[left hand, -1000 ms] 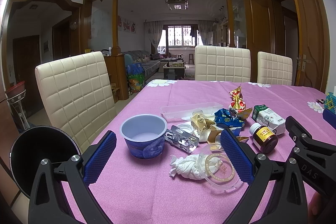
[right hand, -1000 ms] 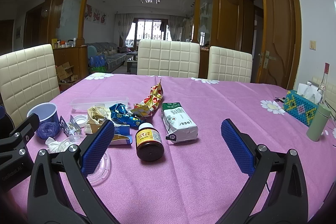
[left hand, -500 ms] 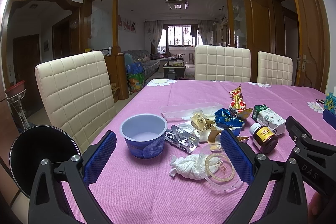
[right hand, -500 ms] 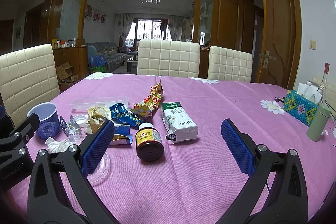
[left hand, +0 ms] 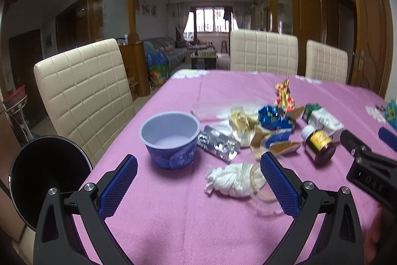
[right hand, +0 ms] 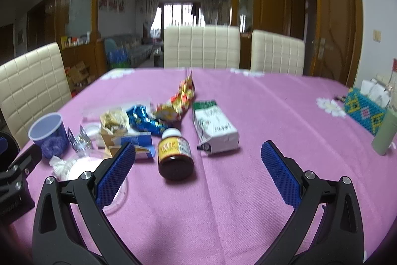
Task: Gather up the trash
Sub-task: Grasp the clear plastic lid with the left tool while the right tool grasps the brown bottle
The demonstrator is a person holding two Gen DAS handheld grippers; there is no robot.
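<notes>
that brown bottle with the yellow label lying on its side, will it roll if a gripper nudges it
Probably. The brown bottle is round and lies on its side on the tablecloth, so a sideways nudge would likely roll it. It looks rigid, so open fingers should close on it without crushing. Its smooth wall may slip.

Both wrist views low, facing forward, near, slightly blurred, sharing brown bottle point(left hand: 319, 147) point(right hand: 175, 153)

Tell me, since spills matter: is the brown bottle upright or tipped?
Tipped. The brown bottle lies on its side on the tablecloth, white cap on.
</notes>
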